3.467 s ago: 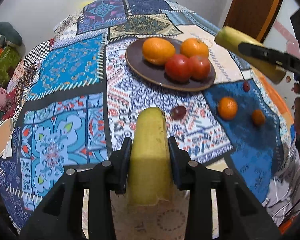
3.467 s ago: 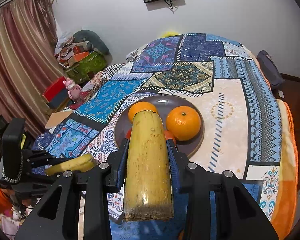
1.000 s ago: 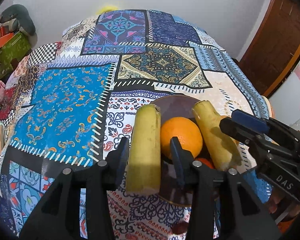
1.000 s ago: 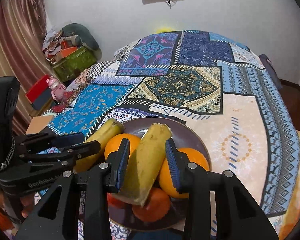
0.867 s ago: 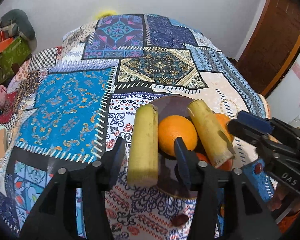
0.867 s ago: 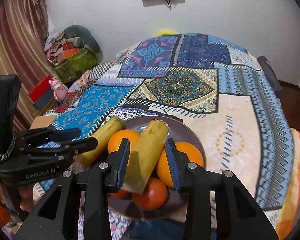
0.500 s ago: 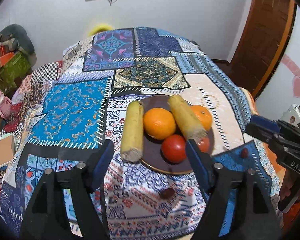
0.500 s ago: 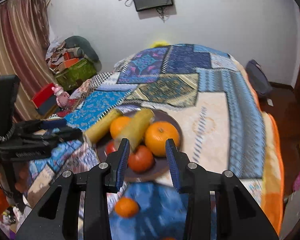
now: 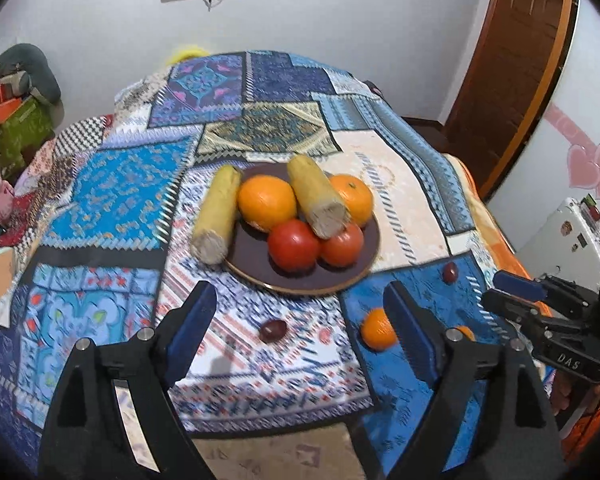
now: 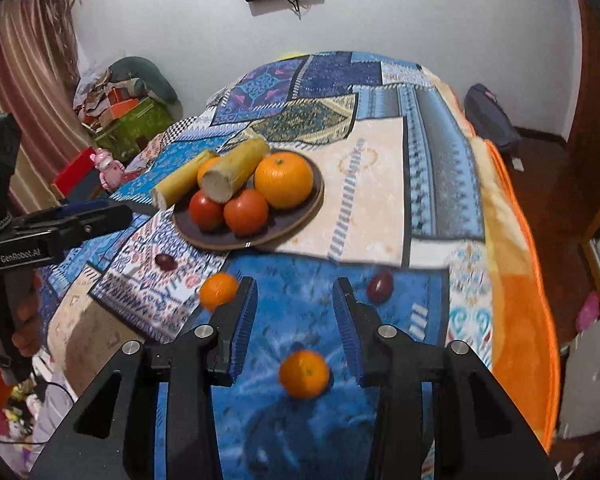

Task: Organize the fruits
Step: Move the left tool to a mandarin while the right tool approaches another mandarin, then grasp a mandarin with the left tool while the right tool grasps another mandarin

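A dark round plate (image 9: 364, 256) holds two oranges (image 9: 266, 202), two tomatoes (image 9: 294, 245) and a yellow-green stalk piece (image 9: 316, 196); a second stalk piece (image 9: 216, 216) leans on its left rim. The plate also shows in the right wrist view (image 10: 300, 216). Loose on the cloth lie a small orange (image 9: 374, 334), a dark grape (image 9: 273, 330) and another grape (image 9: 450, 272). My left gripper (image 9: 300, 330) is open and empty, in front of the plate. My right gripper (image 10: 294, 316) is open and empty above a small orange (image 10: 304, 374), with another small orange (image 10: 219, 291) to its left.
A patchwork cloth (image 9: 112, 200) covers the bed-like surface; its front edge drops off near me. An orange blanket edge (image 10: 520, 280) runs along the right. Boxes and clutter (image 10: 128, 116) stand at the left wall, a wooden door (image 9: 512, 60) at the right.
Both grippers have let go of their stalk pieces at the plate, opened, and drawn back toward the front edge. The stalk pieces now rest on the plate and its rim.
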`<act>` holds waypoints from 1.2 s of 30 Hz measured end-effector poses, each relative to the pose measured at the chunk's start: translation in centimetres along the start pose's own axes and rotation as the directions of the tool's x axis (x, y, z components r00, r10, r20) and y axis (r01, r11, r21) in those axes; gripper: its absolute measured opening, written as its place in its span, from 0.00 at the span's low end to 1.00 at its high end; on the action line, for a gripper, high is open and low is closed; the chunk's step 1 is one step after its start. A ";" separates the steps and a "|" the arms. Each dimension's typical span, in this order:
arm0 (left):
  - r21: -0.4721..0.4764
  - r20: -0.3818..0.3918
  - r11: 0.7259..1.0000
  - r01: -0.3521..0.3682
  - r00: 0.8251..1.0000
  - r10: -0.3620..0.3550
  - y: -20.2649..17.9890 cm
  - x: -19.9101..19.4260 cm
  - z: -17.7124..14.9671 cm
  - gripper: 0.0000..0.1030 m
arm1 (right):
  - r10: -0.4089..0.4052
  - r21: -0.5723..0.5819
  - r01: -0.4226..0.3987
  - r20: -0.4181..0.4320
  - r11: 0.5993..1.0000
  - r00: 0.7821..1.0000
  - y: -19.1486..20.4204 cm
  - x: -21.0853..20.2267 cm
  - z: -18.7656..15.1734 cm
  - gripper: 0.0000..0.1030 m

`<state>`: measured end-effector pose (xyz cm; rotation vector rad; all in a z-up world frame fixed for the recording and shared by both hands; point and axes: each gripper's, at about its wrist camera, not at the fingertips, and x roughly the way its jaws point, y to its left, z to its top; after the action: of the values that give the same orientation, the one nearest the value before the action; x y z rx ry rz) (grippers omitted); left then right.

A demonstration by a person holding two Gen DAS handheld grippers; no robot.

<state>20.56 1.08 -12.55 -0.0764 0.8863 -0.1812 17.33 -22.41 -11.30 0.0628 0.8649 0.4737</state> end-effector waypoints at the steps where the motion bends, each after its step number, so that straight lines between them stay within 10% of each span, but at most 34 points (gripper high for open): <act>1: -0.001 -0.006 1.000 0.014 1.000 -0.014 -0.3 0.1 -0.4 0.83 | -0.006 -0.001 0.006 -0.002 1.000 1.000 0.1 0.0 -0.4 0.39; 25: 0.095 -0.172 0.994 0.054 0.984 -0.037 -5.3 6.3 -4.0 0.91 | -0.012 0.024 0.014 -0.089 1.000 0.996 -0.1 1.7 -5.0 0.44; 30: 0.087 -0.158 0.995 0.047 0.987 -0.033 -5.5 7.0 -3.6 0.91 | -0.010 0.021 0.012 -0.100 1.000 0.995 -0.2 2.4 -4.9 0.33; 36: 0.159 -0.165 0.986 0.041 0.986 -0.014 -6.6 7.7 -3.4 0.66 | -0.007 0.026 0.009 -0.075 1.000 0.997 -0.9 2.2 -4.3 0.32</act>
<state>21.84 -6.81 -19.70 0.0792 1.0311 -0.2877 15.68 -22.83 -15.93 0.0665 0.9445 0.4591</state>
